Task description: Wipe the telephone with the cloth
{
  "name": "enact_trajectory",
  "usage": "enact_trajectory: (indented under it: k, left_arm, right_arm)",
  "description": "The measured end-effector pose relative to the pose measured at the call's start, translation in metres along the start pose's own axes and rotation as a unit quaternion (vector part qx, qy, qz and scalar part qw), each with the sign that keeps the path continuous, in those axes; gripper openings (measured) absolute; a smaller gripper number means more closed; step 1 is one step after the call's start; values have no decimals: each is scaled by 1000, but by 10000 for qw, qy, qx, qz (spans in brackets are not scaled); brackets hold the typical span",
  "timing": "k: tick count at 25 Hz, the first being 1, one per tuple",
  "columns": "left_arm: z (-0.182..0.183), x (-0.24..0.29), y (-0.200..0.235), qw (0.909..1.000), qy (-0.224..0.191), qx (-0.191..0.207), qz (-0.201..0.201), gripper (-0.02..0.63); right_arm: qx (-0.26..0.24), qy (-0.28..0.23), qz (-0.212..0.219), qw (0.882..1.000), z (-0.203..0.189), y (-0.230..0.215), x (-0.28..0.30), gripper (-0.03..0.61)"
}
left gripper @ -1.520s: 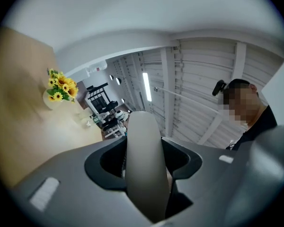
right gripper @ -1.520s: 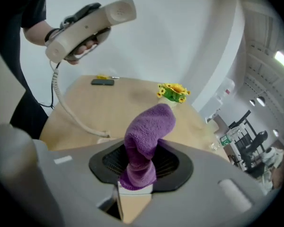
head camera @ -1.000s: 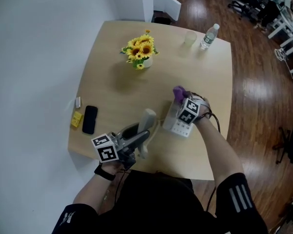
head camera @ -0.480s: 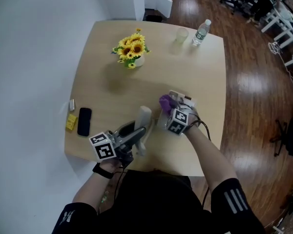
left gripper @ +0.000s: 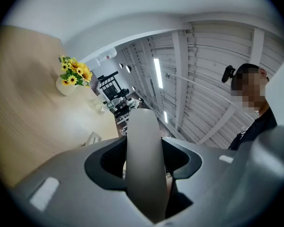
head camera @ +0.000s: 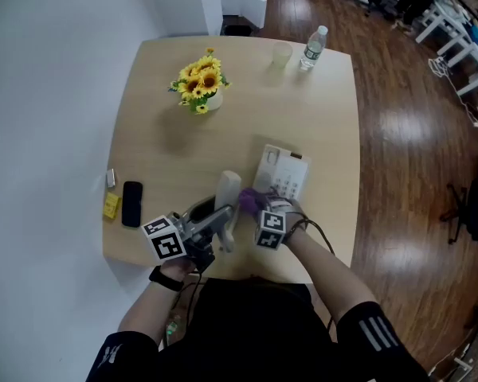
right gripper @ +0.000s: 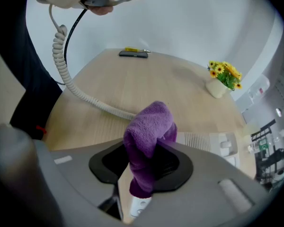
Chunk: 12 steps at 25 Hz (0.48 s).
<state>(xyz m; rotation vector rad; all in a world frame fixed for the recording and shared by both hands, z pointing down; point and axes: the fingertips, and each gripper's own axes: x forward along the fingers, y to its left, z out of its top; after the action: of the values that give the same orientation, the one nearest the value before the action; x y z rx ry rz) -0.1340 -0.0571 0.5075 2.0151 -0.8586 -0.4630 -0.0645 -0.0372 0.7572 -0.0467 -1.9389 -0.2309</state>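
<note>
The white telephone base (head camera: 280,173) lies on the wooden table (head camera: 319,118), its keypad end at the right in the right gripper view (right gripper: 213,143). My left gripper (head camera: 215,217) is shut on the white handset (head camera: 226,191), which stands up between the jaws (left gripper: 144,164). A coiled cord (right gripper: 73,86) runs from the handset down across the table. My right gripper (head camera: 255,207) is shut on a bunched purple cloth (right gripper: 149,136). The cloth (head camera: 248,199) sits right beside the handset, just in front of the base.
A vase of sunflowers (head camera: 197,82) stands at the far left of the table. A water bottle (head camera: 311,48) and a clear cup (head camera: 282,54) stand at the far edge. A black mobile phone (head camera: 131,204) and a yellow item (head camera: 111,204) lie at the left edge.
My right gripper has drawn the purple cloth off the telephone base, toward me and left, up beside the handset. The base now shows uncovered. The left gripper still holds the handset.
</note>
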Motion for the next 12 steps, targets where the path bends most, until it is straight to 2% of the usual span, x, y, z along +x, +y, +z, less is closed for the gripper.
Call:
enact_trajectory:
  k: [4,8,12]
  left_arm:
    - [-5,4,-2,10000,46,9,-17,216]
    - [-9,8,-7,10000,74,12,-15,216]
    - [-12,13,-6,9999,132,54,31,216]
  right_arm:
    - [332,-85,75,9994,2,4,0,135]
    - [946,-233,374,9945,4,4,-5,135]
    - [1407,-520,1238,9809,9,29,-17,135]
